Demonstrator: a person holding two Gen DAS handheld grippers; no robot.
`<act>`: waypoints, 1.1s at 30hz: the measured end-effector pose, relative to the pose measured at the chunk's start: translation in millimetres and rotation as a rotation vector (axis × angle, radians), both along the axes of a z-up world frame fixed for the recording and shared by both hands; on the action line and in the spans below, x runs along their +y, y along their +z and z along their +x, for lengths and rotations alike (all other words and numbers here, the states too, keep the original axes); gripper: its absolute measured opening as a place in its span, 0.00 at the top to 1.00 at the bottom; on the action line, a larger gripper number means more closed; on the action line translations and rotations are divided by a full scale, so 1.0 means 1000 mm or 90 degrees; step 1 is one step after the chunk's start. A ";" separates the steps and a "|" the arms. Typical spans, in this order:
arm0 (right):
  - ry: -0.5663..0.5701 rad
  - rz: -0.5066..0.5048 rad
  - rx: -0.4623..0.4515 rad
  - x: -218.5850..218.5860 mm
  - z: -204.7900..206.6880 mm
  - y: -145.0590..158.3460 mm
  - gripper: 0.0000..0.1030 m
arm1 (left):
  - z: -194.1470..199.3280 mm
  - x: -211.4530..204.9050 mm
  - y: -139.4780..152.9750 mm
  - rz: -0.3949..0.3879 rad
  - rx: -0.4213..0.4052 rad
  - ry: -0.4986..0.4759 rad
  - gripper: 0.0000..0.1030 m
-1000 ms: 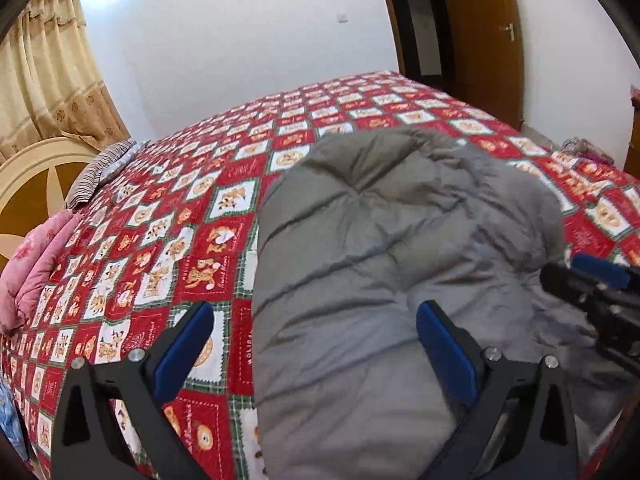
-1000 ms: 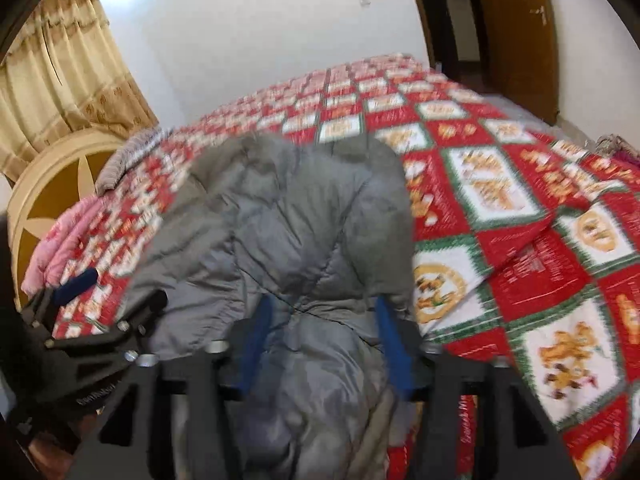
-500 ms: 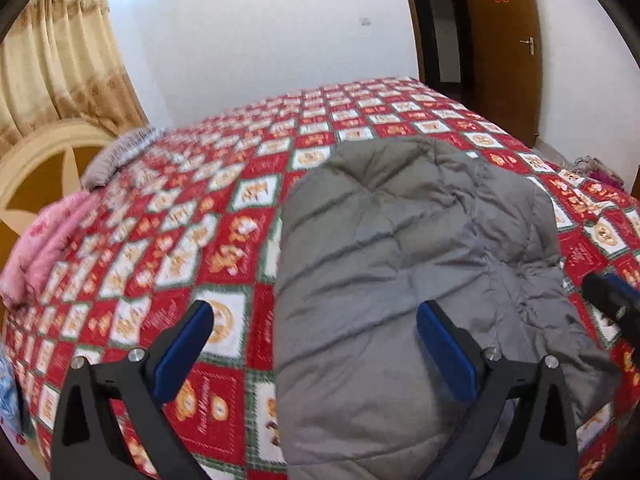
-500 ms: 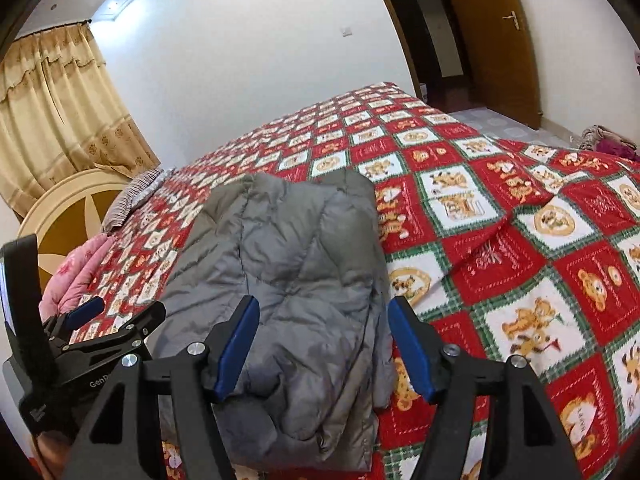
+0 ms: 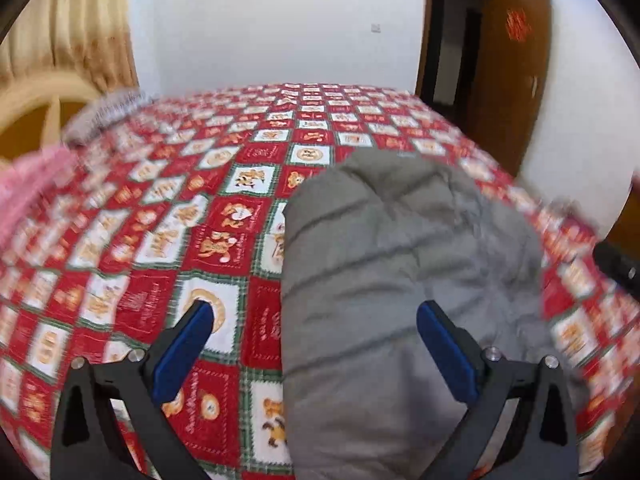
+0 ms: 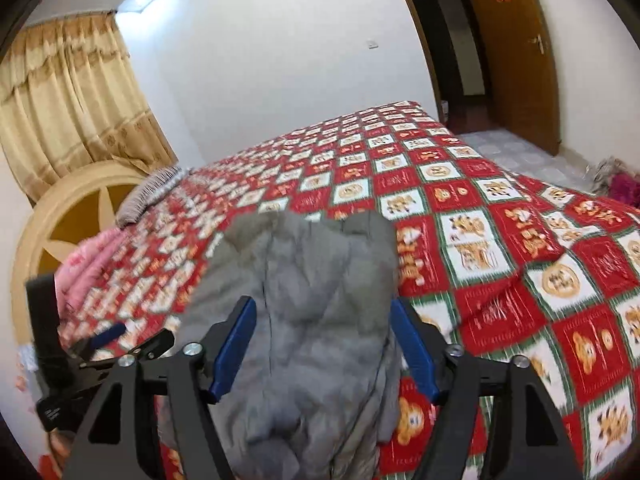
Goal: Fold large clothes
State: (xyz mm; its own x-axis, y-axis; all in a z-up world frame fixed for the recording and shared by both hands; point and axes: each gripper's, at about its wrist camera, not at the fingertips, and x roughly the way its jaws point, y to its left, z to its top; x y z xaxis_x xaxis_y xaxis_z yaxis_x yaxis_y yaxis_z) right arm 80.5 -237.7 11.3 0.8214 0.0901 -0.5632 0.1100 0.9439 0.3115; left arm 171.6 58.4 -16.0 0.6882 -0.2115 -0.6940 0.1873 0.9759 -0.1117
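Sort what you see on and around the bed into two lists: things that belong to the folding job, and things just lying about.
Job:
grey padded jacket
left tongs
right tongs, opening

Lying about:
pink bedding
striped pillow
clothes on floor

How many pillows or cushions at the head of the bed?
2. A striped grey pillow lies by the headboard; a pink pillow lies nearer the camera along the same edge. More may be hidden beyond the frame.

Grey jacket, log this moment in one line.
grey jacket: folded on bedspread | left hand-held gripper: open | right hand-held gripper: opening, straddling jacket
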 end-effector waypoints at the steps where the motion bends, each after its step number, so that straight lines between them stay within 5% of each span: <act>1: 0.005 0.036 -0.009 -0.010 0.005 0.005 0.28 | 0.011 0.014 0.002 -0.061 0.023 0.002 0.00; 4: 0.007 0.141 -0.037 -0.037 0.022 0.009 0.18 | 0.039 0.040 -0.003 -0.194 0.085 0.025 0.00; 7: -0.022 0.120 -0.010 -0.040 0.040 0.001 0.18 | 0.059 0.055 -0.019 -0.252 0.133 0.072 0.00; 14: 0.004 0.015 0.011 -0.011 0.049 -0.022 0.18 | 0.060 0.031 -0.031 -0.070 0.082 0.086 0.00; 20: 0.023 -0.078 -0.027 0.013 0.065 0.002 0.18 | 0.061 0.012 -0.024 0.002 0.047 0.059 0.00; 27: 0.112 -0.175 -0.009 0.056 0.146 0.018 0.22 | 0.089 -0.025 -0.003 0.105 -0.004 0.046 0.00; 28: 0.112 -0.199 0.010 0.060 0.161 0.011 0.24 | 0.094 -0.028 -0.002 0.114 -0.007 0.047 0.00; 30: 0.095 -0.234 0.061 0.060 0.185 -0.007 0.44 | 0.109 -0.036 -0.001 0.129 0.000 0.050 0.00; 33: 0.051 -0.206 0.118 0.040 0.204 -0.038 0.49 | 0.131 -0.050 -0.010 0.128 0.029 0.040 0.00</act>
State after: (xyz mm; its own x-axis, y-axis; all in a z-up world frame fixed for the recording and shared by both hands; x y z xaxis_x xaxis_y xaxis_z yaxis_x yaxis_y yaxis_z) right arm 284.5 -197.9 -26.7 0.7001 -0.0576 -0.7117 0.0590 0.9980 -0.0227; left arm 302.9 8.1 -25.7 0.6630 -0.0227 -0.7483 0.1242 0.9890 0.0800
